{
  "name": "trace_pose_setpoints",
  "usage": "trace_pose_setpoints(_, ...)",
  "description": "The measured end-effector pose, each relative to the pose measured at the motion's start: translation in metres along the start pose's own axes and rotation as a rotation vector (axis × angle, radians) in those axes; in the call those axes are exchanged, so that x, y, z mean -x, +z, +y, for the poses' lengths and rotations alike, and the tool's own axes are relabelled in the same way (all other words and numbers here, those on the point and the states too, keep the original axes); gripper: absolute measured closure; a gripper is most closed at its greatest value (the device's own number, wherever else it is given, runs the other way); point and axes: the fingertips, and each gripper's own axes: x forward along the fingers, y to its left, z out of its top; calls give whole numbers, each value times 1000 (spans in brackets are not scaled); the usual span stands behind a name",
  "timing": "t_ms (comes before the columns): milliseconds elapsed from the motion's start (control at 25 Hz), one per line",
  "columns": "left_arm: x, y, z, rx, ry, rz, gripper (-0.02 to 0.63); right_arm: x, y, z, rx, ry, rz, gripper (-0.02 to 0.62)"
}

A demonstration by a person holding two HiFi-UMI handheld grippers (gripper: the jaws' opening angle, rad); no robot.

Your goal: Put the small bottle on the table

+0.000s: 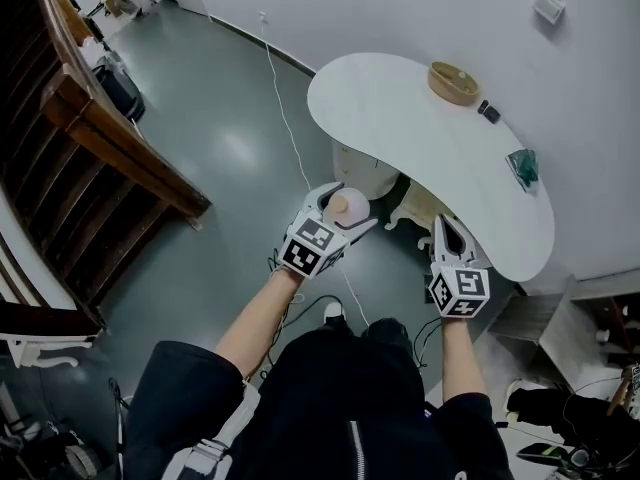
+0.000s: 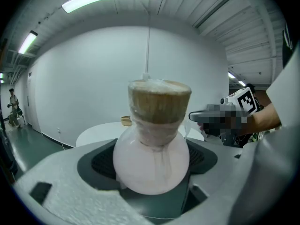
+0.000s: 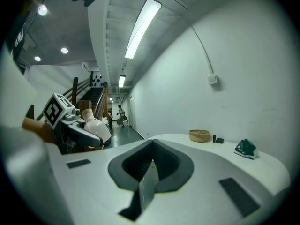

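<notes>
We record the small bottle [image 2: 152,146] clamped by its round body in the left gripper [image 1: 347,210], short of the white table [image 1: 400,118] ahead of it. To its right, the right gripper [image 1: 447,230] holds nothing, jaws together

- Small bottle [image 2: 152,159]: round, pale pink-white body with a short neck and a cork-coloured stopper (wrapped in clear film).
- State: upright, clamped at the body between the jaws of the left gripper [image 1: 346,208], held in the air.
- Position: over the floor, just short of the table's near edge, not touching the top.
- Table [image 1: 400,118]: white, rounded top, set against the wall.
</notes>
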Motion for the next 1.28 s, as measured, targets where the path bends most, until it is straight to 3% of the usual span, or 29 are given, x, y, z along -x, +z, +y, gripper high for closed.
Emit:
trace_pose_setpoints(600,-61,5,81,3,-48,17,199,-94,1,-26,-26,-48,8,595)
trace_pose_setpoints(920,-124,21,138,-22,-57,62,199,-179,-4,-69,-70,-45,26,595)
trace_pose_setpoints(1280,-200,58,210,-24,-86,89,199,-274,24,-123,-98,-72,16,595)
